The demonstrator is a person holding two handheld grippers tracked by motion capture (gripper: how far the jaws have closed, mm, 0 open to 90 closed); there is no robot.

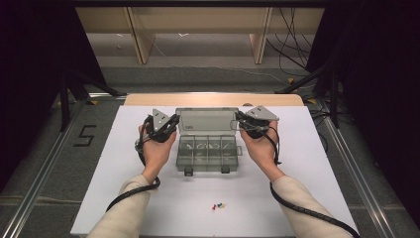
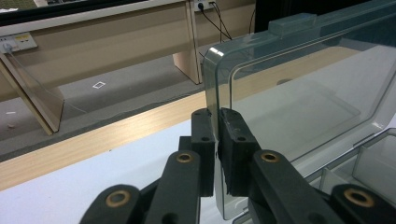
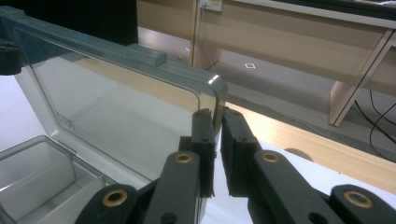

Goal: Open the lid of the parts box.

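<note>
A clear plastic organiser box point(image 1: 208, 165) lies in the middle of the white table with its lid point(image 1: 205, 120) standing open at the back. Small parts lie in its compartments. My left gripper point(image 1: 174, 121) is shut on the lid's left edge. In the left gripper view the gripper point(image 2: 215, 117) pinches the lid point(image 2: 303, 93) near its upper corner. My right gripper point(image 1: 239, 119) is shut on the lid's right edge, and in the right gripper view the gripper point(image 3: 218, 115) clamps the lid point(image 3: 116, 93) just below its rounded corner. An empty compartment point(image 3: 42, 172) lies below.
A few coloured pushpins point(image 1: 218, 206) lie on the white table top point(image 1: 307, 163) near its front edge. The table's wooden far edge point(image 1: 213, 99) borders grey floor, with wooden bench legs point(image 1: 138, 39) and cables point(image 1: 292, 44) beyond. Metal rails run along both sides.
</note>
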